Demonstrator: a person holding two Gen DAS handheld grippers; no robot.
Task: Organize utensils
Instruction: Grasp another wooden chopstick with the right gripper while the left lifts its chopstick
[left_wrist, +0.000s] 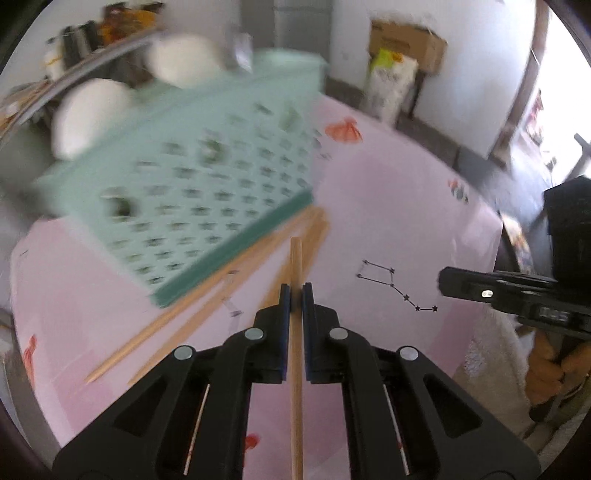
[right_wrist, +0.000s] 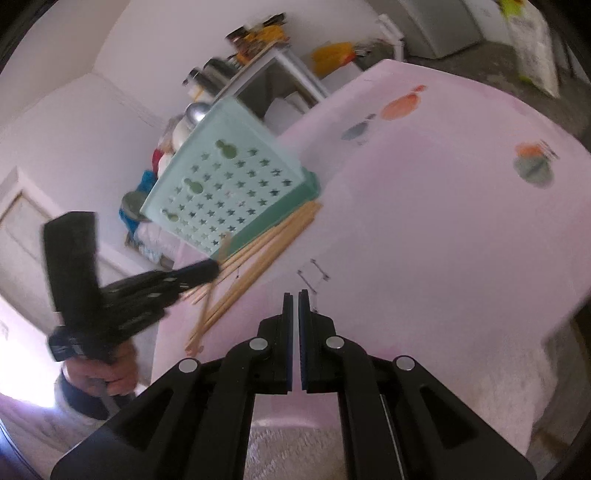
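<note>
**One chopstick lifted, the rest waiting by the basket**

At the upper left of the left wrist view sits the basket (left_wrist: 207, 177), a mint-green holder with star-shaped holes, blurred here. It seems tipped on its side on the pink surface (left_wrist: 388, 206), probably so sticks can slide in through its mouth. Just below its dark green rim lie loose chopsticks (left_wrist: 207, 306), close alongside the rim, handy for picking one at a time.

In the middle, the left hand-held gripper (left_wrist: 296, 295) is clamped on a single chopstick (left_wrist: 296, 266), which runs straight along the fingers and pokes out ahead, lined up with the basket for a lengthwise feed, I'd guess.

At the right edge the right hand-held gripper (left_wrist: 461, 288) hangs clear of the work. Its own view shows its pads pressed together on nothing, above bare surface, likely kept out of the way.
</note>
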